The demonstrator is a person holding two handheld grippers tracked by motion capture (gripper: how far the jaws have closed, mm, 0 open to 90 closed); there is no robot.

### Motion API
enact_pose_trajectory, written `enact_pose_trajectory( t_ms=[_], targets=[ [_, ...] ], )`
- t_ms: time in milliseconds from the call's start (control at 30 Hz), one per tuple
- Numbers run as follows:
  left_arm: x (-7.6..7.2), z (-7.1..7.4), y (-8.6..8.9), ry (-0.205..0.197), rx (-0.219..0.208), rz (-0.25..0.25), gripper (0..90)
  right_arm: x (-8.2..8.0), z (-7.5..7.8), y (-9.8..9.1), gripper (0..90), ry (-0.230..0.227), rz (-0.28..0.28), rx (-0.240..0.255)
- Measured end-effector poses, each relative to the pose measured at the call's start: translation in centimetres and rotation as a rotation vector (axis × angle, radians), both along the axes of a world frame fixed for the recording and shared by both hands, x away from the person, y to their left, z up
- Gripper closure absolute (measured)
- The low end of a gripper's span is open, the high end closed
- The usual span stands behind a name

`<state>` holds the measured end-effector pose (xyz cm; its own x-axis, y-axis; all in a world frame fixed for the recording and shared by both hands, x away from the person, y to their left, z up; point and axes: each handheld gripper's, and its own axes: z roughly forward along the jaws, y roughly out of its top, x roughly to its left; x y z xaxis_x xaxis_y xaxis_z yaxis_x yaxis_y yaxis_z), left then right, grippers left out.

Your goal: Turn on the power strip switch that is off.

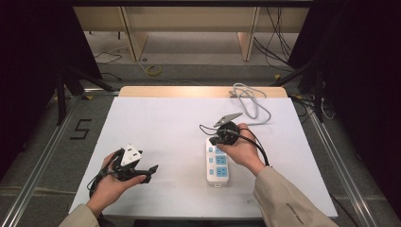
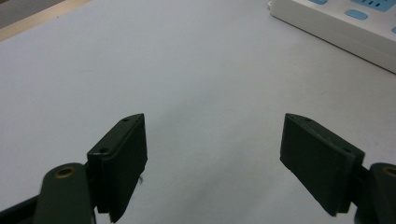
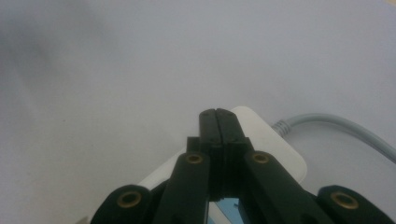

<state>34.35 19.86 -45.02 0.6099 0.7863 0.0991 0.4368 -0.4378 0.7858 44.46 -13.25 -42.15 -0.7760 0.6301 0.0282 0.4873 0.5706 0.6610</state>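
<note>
A white power strip (image 1: pixel 218 166) with blue sockets lies right of the table's middle, and its grey cable (image 1: pixel 251 101) loops toward the far edge. My right gripper (image 1: pixel 218 138) hovers over the strip's far end, where the cable leaves it. In the right gripper view this gripper (image 3: pixel 217 113) is shut with nothing between its jaws, above the strip's rounded end (image 3: pixel 275 147) and the cable (image 3: pixel 336 125). My left gripper (image 1: pixel 149 173) rests low at the front left, open and empty. The left gripper view has its wide-apart jaws (image 2: pixel 213 119) facing the strip's side (image 2: pixel 336 28).
A white sheet (image 1: pixel 165 123) covers the table, with a wooden strip (image 1: pixel 189 91) along the far edge. Black frames and loose cables stand on the floor beyond and beside the table.
</note>
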Motion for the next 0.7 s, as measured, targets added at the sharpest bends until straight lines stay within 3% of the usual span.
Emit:
enact_pose_trajectory(
  t_ms=[700],
  targets=[
    [0.0, 0.0, 0.0, 0.006, 0.005, -0.006, 23.1, 0.7, -1.1, 0.7, 90.0, 0.019, 0.045, -0.061]
  ],
)
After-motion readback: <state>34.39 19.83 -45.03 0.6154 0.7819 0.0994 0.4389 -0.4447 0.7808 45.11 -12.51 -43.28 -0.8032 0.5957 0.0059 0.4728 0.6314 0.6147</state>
